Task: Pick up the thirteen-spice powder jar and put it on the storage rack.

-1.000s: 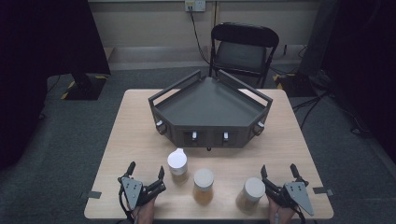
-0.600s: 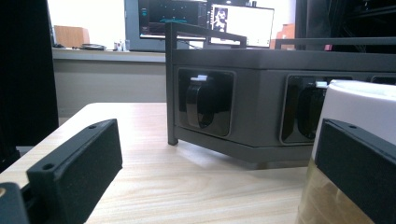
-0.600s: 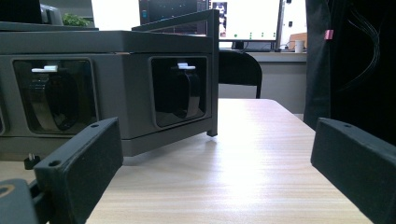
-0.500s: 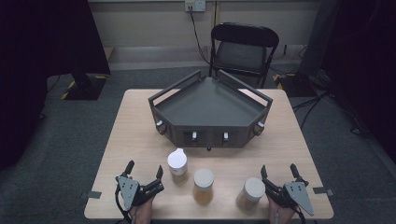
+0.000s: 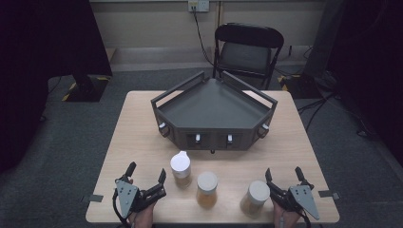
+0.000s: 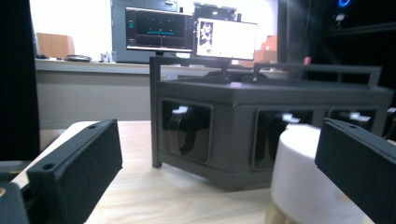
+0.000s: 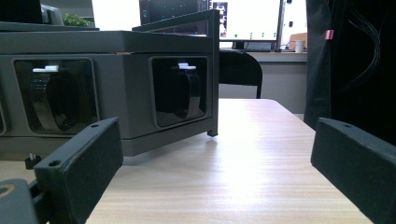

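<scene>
Three white-lidded jars stand in a row near the table's front edge: a left jar (image 5: 181, 168), a middle jar (image 5: 207, 189) with amber contents, and a right jar (image 5: 255, 196). My left gripper (image 5: 146, 175) rests open at the front left, just left of the left jar. That jar's white lid (image 6: 308, 182) shows beside the right jaw in the left gripper view. My right gripper (image 5: 283, 174) rests open at the front right, just right of the right jar, with nothing between its jaws. A dark grey angular tray stand (image 5: 214, 111) sits at mid-table.
The stand has dark knobs with white tabs in recesses on its front faces (image 7: 187, 88) (image 6: 184, 128). A black folding chair (image 5: 247, 50) stands behind the table. Bare wood lies right of the stand (image 7: 261, 140). Monitors (image 6: 224, 37) glow in the background.
The left gripper has shifted very slightly at the front left. The jars, stand and right gripper are still.
</scene>
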Motion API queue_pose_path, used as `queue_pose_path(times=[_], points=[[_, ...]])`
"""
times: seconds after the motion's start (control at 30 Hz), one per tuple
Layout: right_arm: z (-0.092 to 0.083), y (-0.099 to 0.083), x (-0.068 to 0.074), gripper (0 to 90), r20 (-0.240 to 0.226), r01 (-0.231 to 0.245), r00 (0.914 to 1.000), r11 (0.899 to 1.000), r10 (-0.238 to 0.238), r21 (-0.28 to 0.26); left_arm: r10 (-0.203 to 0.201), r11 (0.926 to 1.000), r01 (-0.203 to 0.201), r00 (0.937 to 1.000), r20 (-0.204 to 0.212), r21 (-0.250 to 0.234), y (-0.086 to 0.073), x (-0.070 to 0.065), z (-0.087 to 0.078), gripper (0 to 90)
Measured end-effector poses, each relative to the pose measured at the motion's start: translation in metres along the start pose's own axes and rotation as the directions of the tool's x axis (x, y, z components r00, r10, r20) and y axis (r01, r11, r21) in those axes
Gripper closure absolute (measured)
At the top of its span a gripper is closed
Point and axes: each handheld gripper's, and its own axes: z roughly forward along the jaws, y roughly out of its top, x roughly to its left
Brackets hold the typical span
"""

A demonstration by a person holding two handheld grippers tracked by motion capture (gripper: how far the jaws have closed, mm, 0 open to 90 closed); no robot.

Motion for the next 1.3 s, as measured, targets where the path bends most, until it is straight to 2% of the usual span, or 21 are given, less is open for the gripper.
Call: queue_pose_path(times=[0.33, 0.53, 0.83, 1.07, 1.3], points=[[0.0, 0.0, 0.001, 1.2, 0.003, 0.0, 1.0, 1.0, 0.0, 0.0, 0.0, 1.0, 0.0, 0.9998, 0.021, -0.004, 0.021, 0.001, -0.004, 0.0], [0.0, 0.0, 0.001, 1.2, 0.003, 0.0, 1.0, 1.0, 0.0, 0.0, -0.003, 1.0, 0.002, 0.9986, 0.054, 0.005, 0.027, 0.002, -0.001, 0.0], [0.0, 0.0, 0.001, 1.2, 0.004, 0.0, 1.0, 1.0, 0.0, 0.0, 0.0, 1.0, -0.001, 0.9937, 0.112, 0.01, 0.026, -0.003, 0.007, 0.0], [0.0, 0.0, 0.001, 1.2, 0.005, 0.001, 1.0, 1.0, -0.001, 0.0, 0.0, 0.9998, -0.003, 0.9859, 0.168, 0.021, 0.027, -0.004, 0.016, 0.0], [0.0, 0.0, 0.001, 1.2, 0.007, 0.0, 1.0, 1.0, 0.0, 0.0, -0.002, 0.9992, -0.005, 0.9816, 0.191, 0.04, 0.024, -0.011, 0.026, 0.3]])
